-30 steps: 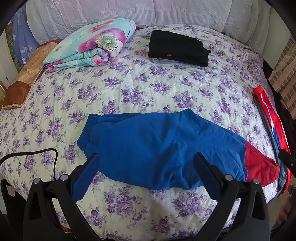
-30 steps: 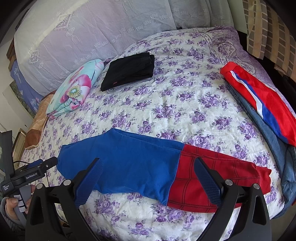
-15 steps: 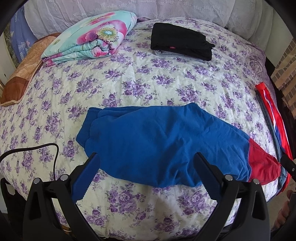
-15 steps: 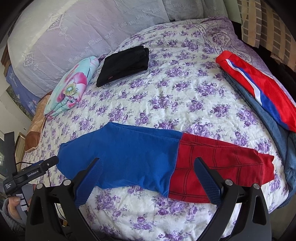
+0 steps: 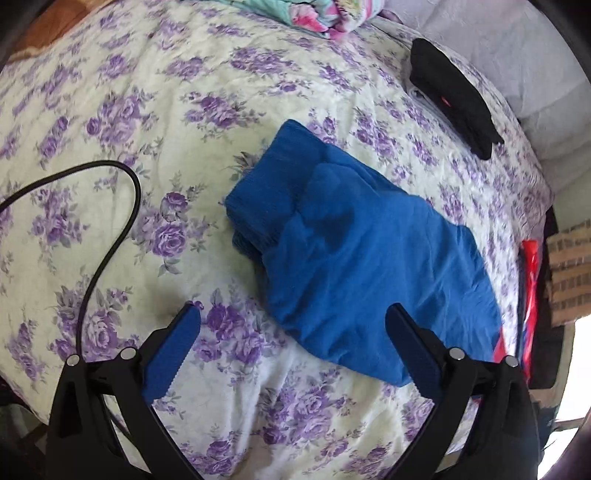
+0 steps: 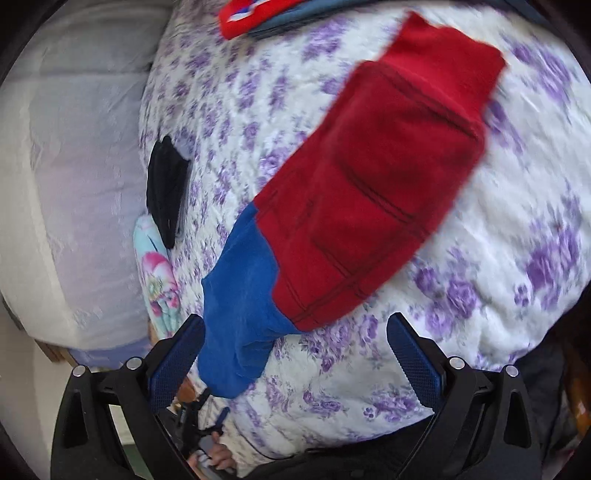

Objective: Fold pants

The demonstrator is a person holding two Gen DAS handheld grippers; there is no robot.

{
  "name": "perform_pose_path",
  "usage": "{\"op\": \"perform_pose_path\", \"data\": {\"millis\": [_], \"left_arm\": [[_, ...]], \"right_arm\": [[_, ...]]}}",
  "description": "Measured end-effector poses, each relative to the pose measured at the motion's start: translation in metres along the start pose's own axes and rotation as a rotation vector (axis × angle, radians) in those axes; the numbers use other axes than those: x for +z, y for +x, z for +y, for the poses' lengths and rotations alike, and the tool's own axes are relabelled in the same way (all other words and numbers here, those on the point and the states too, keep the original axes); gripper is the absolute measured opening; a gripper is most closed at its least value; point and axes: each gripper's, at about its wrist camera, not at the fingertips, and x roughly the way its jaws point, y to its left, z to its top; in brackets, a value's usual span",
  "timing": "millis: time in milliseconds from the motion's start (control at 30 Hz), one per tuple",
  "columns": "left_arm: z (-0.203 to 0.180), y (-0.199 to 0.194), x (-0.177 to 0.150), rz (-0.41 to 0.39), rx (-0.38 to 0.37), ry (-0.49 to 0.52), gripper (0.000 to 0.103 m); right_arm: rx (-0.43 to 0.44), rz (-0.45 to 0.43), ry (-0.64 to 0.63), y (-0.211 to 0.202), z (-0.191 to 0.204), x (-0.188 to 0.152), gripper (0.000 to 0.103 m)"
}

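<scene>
The blue and red pants (image 5: 362,254) lie flat along the front of the floral bed. The left wrist view shows their blue waist end, with the ribbed waistband (image 5: 266,195) nearest. The right wrist view shows the red leg part (image 6: 373,192) and some blue (image 6: 243,306). My left gripper (image 5: 291,347) is open and empty, hovering just in front of the blue part. My right gripper (image 6: 295,354) is open and empty, close above the seam between blue and red.
Folded black clothes (image 5: 450,92) and a flowered quilt (image 5: 325,14) lie toward the pillows. A red, white and blue garment on jeans (image 6: 258,14) lies at the bed's edge. A black cable (image 5: 110,229) trails over the bedspread on the left.
Both grippers have swung in close to the pants and turned. The left now faces the waistband end, the right the red leg end. The pants have not moved.
</scene>
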Motion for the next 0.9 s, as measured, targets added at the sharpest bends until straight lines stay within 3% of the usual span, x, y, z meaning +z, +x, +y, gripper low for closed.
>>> {"op": "perform_pose_path", "data": {"millis": [133, 300, 333, 400, 533, 633, 700, 733, 767, 900], "left_arm": [[0.017, 0.01, 0.014, 0.021, -0.079, -0.121, 0.098], [0.016, 0.008, 0.031, 0.027, -0.185, -0.172, 0.097], [0.013, 0.007, 0.034, 0.026, -0.196, -0.17, 0.094], [0.009, 0.007, 0.038, 0.036, -0.197, -0.158, 0.073], [0.01, 0.007, 0.042, 0.065, -0.17, -0.158, 0.059], [0.016, 0.006, 0.043, 0.078, -0.183, -0.176, 0.046], [0.02, 0.004, 0.044, 0.087, -0.19, -0.179, 0.035], [0.022, 0.003, 0.045, 0.089, -0.193, -0.18, 0.024], [0.023, 0.001, 0.045, 0.09, -0.202, -0.182, 0.013], [0.02, -0.016, 0.05, 0.083, -0.258, -0.15, 0.012]], "right_arm": [[0.108, -0.019, 0.181, 0.002, -0.028, -0.005, 0.099], [0.2, -0.084, 0.219, -0.003, -0.03, -0.005, 0.099], [0.202, -0.104, 0.216, -0.005, -0.03, -0.004, 0.099], [0.2, -0.14, 0.224, -0.008, -0.037, 0.001, 0.094], [0.237, -0.189, 0.227, -0.008, -0.043, 0.009, 0.068], [0.192, -0.212, 0.189, -0.004, -0.042, 0.018, 0.058], [0.18, -0.217, 0.186, 0.0, -0.043, 0.019, 0.04], [0.169, -0.228, 0.176, -0.002, -0.042, 0.017, 0.021], [0.166, -0.234, 0.157, -0.005, -0.039, 0.015, 0.013], [0.122, -0.2, 0.067, -0.018, -0.016, 0.009, 0.012]]}}
